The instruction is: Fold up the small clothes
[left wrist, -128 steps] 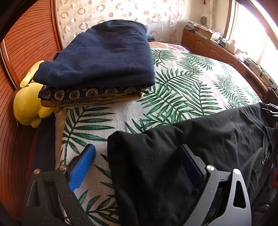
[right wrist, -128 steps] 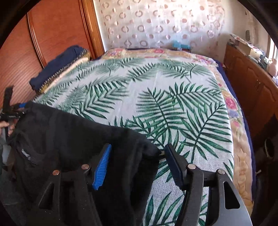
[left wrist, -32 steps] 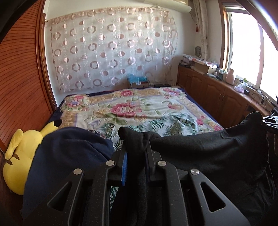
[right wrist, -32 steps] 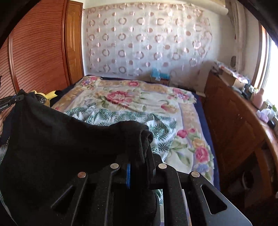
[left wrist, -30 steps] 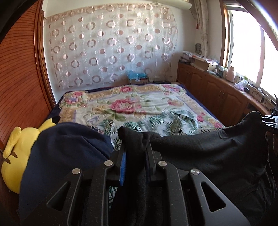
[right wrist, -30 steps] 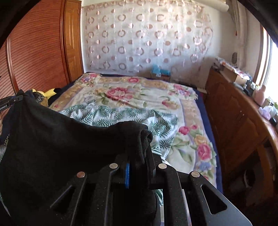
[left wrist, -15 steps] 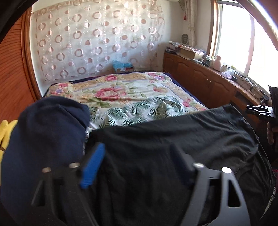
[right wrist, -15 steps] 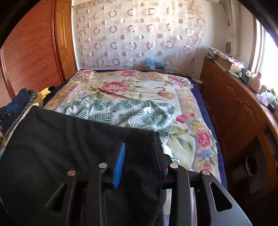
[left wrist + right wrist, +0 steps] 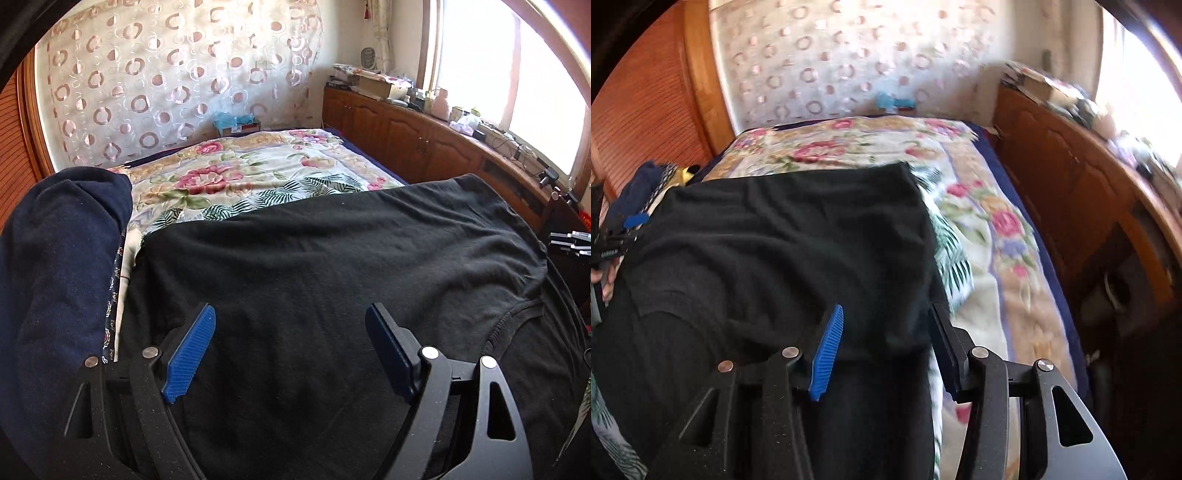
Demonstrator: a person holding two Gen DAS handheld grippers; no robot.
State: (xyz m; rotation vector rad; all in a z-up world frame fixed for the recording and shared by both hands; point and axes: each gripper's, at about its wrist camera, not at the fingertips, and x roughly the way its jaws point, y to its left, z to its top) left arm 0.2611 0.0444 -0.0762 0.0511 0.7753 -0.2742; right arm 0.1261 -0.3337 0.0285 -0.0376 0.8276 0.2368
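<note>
Left claw (image 9: 291, 347) spread wide, right claw (image 9: 886, 332) just opening; neither grips. Black cotton garment (image 9: 332, 258) lies flat beneath and ahead of both, on floral-quilted bed (image 9: 258, 162). Folded navy fleece pile (image 9: 55, 258) left of left claw.

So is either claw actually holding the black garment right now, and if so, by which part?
Neither. Both claws' jaws have just been opening: the left claw and right claw stand open around the black garment, pads off it.
</note>
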